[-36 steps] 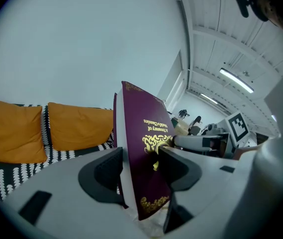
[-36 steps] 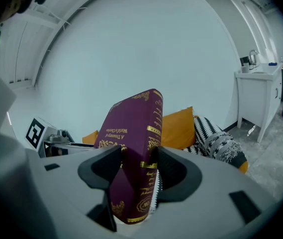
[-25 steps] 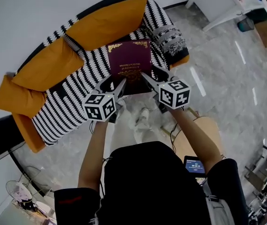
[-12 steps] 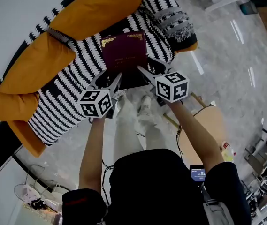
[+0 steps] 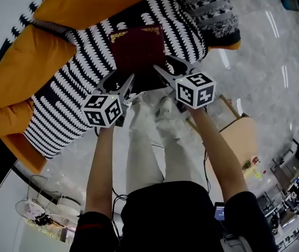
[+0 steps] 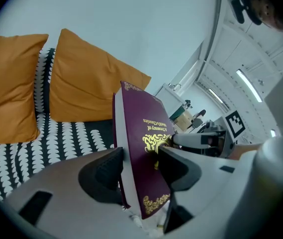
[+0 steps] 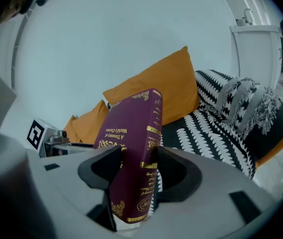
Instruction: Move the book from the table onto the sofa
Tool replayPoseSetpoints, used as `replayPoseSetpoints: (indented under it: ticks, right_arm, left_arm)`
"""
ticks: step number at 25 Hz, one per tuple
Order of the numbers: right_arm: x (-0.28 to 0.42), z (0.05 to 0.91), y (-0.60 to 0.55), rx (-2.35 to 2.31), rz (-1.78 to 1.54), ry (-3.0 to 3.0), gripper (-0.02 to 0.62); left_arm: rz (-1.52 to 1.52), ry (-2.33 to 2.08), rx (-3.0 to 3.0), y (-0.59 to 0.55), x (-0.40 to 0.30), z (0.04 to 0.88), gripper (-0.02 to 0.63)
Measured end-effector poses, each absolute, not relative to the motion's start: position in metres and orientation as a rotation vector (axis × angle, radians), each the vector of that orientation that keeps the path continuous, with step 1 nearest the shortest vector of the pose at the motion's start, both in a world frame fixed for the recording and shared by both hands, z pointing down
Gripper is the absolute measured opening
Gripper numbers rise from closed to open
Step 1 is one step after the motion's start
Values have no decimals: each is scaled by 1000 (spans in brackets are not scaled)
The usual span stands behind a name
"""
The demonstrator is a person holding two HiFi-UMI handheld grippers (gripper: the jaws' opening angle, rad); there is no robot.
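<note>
maroon hardback book (image 5: 137,47) is held over the seat of the black-and-white patterned sofa (image 5: 65,114), in front of the orange cushions (image 5: 28,62). left gripper (image 5: 119,84) is clamped on the book's near page-edge corner. right gripper (image 5: 166,68) is clamped on its near spine corner.

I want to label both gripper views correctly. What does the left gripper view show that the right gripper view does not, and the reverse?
Only the left gripper view: the book's pale page edge, and the right gripper meeting its cover from the far side. Only the right gripper view: the book's gilt-banded spine, a grey fringed cushion and a white table. Both: the burgundy book clamped between that view's own jaws, orange cushions and the black-and-white sofa.
</note>
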State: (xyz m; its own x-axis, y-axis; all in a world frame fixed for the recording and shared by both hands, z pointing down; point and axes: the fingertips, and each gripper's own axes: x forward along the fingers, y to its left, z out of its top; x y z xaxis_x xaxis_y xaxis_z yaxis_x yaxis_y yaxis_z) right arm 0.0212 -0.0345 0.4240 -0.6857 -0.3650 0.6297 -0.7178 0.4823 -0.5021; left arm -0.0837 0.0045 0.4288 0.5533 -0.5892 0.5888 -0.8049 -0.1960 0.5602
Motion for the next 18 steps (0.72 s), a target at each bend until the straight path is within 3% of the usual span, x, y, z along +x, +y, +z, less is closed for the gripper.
replayPoseSetpoints:
  ticks: [18]
  right_arm:
    - [13, 582, -53, 924, 1200, -2158, 244]
  left_arm:
    - [378, -1078, 1812, -17, -92, 583, 235]
